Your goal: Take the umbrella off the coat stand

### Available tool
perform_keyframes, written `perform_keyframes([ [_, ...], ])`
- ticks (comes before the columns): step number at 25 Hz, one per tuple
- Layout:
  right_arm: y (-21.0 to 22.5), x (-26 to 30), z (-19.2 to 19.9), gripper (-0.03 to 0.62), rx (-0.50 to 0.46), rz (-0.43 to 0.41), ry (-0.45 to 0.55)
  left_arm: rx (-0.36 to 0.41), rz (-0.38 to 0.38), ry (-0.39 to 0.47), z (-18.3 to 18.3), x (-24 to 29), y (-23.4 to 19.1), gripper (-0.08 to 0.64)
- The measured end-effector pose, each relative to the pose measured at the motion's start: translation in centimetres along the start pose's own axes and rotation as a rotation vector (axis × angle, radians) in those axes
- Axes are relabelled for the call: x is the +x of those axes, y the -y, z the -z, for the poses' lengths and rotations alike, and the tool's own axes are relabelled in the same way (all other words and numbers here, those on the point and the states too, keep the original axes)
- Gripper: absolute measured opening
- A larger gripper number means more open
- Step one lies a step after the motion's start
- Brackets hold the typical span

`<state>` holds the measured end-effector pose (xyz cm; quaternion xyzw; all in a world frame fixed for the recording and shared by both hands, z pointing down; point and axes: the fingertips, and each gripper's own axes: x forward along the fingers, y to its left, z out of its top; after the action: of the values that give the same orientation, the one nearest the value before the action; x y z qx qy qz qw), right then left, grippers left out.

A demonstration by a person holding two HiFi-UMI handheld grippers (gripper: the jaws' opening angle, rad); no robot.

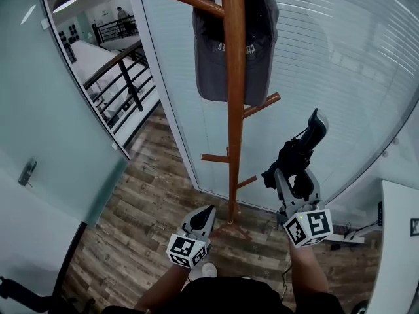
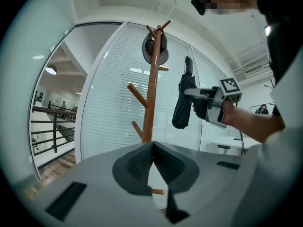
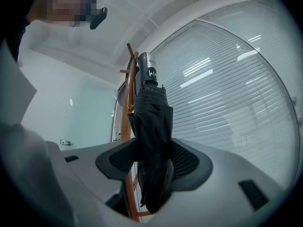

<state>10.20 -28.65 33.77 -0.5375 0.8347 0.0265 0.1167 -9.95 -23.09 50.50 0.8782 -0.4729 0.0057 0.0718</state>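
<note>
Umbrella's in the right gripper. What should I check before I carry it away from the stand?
1. Grip: ok. The right gripper is shut on the umbrella, with its pads pressing the folded canopy.
2. Umbrella off the stand: ok. The left gripper view shows a gap between them.
3. Umbrella's strap free of the pegs: cannot tell, no strap can be made out.
4. Umbrella's pose: ok. It hangs about upright, handle on top.
5. Left gripper: ok. It is shut, empty and low, apart from the stand.
6. Cap: ok. It hangs on the stand's top, away from both grippers.
</note>
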Motion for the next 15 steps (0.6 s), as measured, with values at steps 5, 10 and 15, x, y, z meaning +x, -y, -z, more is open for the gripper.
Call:
perform_keyframes([
  [5, -0.5, -1.8, 1.7, 0.227, 0.020, -0.042, -0.018, -0.009, -0.007, -0.011, 0.6, -0.3, 1.0, 0.012],
  [10, -1.1, -3.2, 4.4, 0.227, 0.063, -0.087, -0.058, 0.019, -0.008, 0.006, -0.5, 0.5, 1.5, 0.011],
  [15, -1.7, -4.8, 7.0, 0.225, 0.058, -0.112, -0.101, 0.026, -0.009, 0.020, -1.1, 0.4, 2.1, 0.012],
])
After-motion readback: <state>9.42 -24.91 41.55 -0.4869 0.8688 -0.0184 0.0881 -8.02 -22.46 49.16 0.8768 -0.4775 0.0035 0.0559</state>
